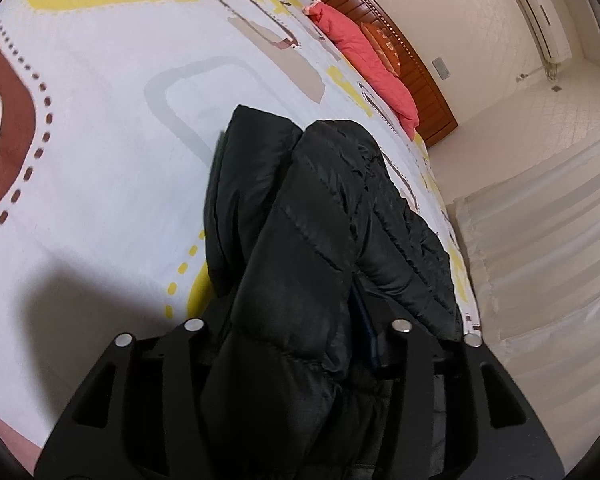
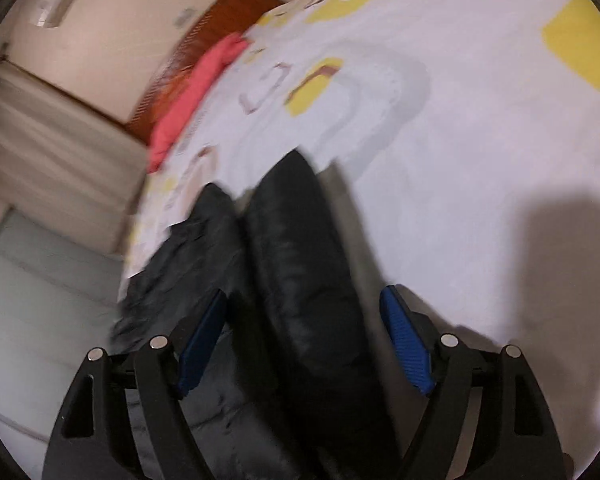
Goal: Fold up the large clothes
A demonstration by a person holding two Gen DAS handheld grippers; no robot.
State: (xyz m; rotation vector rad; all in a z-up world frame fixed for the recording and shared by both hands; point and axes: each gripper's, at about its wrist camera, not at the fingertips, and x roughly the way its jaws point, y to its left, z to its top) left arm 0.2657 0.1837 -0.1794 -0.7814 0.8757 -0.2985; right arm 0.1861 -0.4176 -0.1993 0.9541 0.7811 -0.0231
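Note:
A black puffer jacket [image 1: 312,216] lies bunched in long folds on the patterned bed [image 1: 100,140]. In the left wrist view its near end rises thick between the fingers of my left gripper [image 1: 296,320]. It hides most of both pads; one blue pad [image 1: 366,328] shows, pressed against the fabric. In the blurred right wrist view the jacket [image 2: 296,248] runs forward between the blue pads [image 2: 406,340] of my right gripper [image 2: 304,294]. Those jaws stand wide, and the right pad is clear of the cloth.
The white bedspread has yellow, brown and grey shapes. A pink-red pillow [image 1: 364,52] leans on the wooden headboard [image 1: 420,72]. The bed's edge [image 1: 464,280] runs close beside the jacket, with pale curtains [image 1: 540,240] beyond. An air conditioner [image 1: 540,12] hangs on the wall.

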